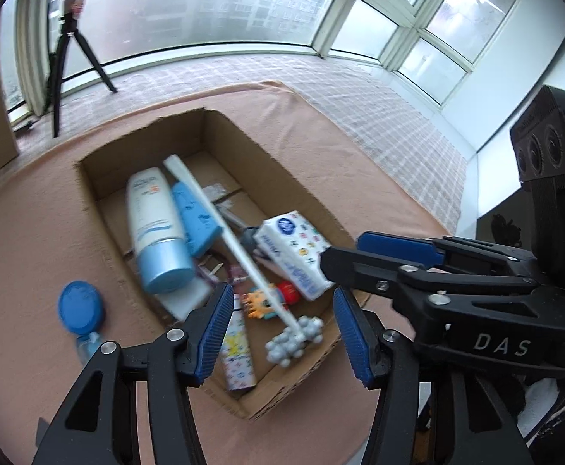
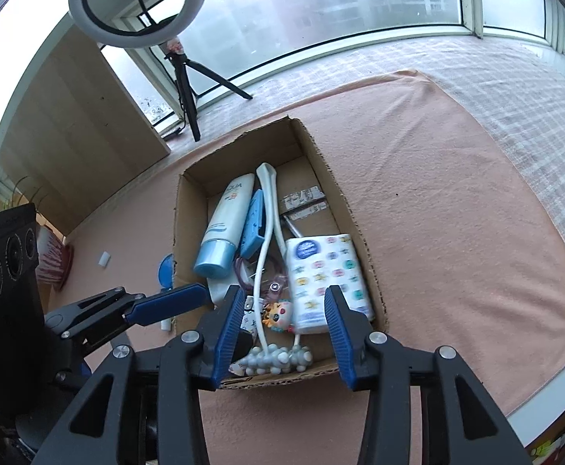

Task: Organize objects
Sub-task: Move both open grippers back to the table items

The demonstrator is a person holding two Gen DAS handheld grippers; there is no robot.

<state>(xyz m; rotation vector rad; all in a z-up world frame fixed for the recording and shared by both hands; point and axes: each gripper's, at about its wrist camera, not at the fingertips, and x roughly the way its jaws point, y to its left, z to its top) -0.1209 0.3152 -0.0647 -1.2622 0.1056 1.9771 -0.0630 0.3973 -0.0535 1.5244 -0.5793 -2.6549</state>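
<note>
An open cardboard box (image 1: 143, 135) (image 2: 239, 143) sits on a pink cloth. Inside lie a white sunscreen tube (image 1: 154, 224) (image 2: 224, 224), a blue case (image 1: 193, 217) (image 2: 253, 223), a white long-handled massage roller (image 1: 224, 228) (image 2: 267, 232), a patterned tissue pack (image 1: 294, 252) (image 2: 328, 279) and a small toy figure (image 1: 267, 298) (image 2: 278, 314). A blue-capped bottle (image 1: 81, 306) (image 2: 165, 271) lies outside the box's left wall. My left gripper (image 1: 282, 325) hovers open over the box's near end, holding nothing. My right gripper (image 2: 282, 325) (image 1: 344, 257) is also open and empty, above the near rim.
A ring light on a tripod (image 2: 135, 0) (image 1: 65, 58) stands by the window. A wooden board (image 2: 69, 116) leans at the left. A red-and-white brush-like thing (image 2: 54, 259) and a small white piece (image 2: 104, 259) lie left of the box. Pink cloth (image 2: 456, 213) stretches to the right.
</note>
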